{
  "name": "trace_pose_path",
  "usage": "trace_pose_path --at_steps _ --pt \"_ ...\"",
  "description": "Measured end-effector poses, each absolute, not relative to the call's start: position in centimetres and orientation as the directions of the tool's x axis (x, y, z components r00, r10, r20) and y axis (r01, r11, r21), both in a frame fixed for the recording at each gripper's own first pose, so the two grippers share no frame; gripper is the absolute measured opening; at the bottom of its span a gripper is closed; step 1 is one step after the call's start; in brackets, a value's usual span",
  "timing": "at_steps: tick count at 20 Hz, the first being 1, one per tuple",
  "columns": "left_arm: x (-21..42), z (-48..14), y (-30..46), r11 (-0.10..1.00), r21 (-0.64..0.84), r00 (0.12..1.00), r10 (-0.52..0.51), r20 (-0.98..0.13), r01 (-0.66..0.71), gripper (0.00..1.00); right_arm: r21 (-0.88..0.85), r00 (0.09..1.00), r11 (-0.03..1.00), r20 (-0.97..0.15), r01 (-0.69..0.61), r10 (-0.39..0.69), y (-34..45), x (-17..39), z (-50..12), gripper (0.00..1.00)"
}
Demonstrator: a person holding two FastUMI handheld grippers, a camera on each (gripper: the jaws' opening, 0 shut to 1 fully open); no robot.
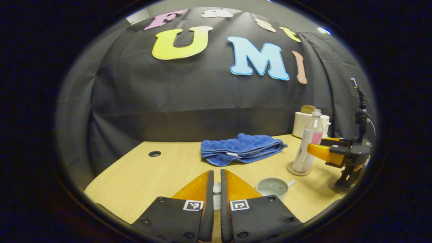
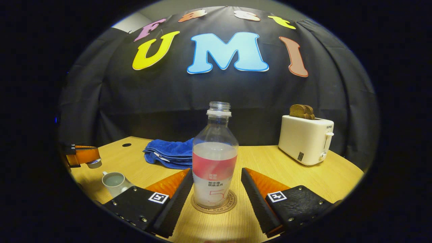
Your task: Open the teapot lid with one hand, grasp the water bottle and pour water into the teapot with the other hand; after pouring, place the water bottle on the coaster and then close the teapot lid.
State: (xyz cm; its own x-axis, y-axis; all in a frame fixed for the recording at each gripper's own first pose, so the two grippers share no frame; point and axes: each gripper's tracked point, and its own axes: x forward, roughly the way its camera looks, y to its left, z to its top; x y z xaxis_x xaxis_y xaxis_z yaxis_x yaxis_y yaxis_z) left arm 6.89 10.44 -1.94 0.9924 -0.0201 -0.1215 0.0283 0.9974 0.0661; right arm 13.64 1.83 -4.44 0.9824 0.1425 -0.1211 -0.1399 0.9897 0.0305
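Note:
A clear water bottle (image 2: pixel 215 158) with a pink label and no cap stands upright on a round coaster (image 2: pixel 229 206). My right gripper (image 2: pixel 216 172) is open, one finger on each side of the bottle, with a gap on the right side. In the left gripper view the bottle (image 1: pixel 308 141) and the right gripper (image 1: pixel 315 144) stand at the far right. My left gripper (image 1: pixel 216 173) is shut on the white teapot lid (image 1: pixel 217 194), held above the table. The pale teapot (image 1: pixel 271 187) sits open just to its right, also seen as the teapot (image 2: pixel 114 182) below the left gripper (image 2: pixel 84 156).
A folded blue towel (image 1: pixel 241 148) lies at the back middle of the wooden table (image 1: pixel 152 179). A white toaster (image 2: pixel 305 140) with bread in it stands at the back right. A cable hole (image 1: pixel 154 154) is at the back left.

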Motion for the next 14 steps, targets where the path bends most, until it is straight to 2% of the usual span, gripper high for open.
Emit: trace_pose_path --at_steps 6,14 --pt "7.5 -0.4 5.9 0.993 0.063 0.994 -0.093 -0.065 0.097 0.15 0.040 0.978 0.985 -0.125 -0.165 0.169 2.4 13.3 -4.6 0.91" --pt "8.4 -2.3 2.2 0.988 0.052 0.985 -0.136 -0.101 0.142 0.15 0.022 0.979 0.986 -0.116 -0.167 0.168 2.4 13.1 -4.2 0.91"
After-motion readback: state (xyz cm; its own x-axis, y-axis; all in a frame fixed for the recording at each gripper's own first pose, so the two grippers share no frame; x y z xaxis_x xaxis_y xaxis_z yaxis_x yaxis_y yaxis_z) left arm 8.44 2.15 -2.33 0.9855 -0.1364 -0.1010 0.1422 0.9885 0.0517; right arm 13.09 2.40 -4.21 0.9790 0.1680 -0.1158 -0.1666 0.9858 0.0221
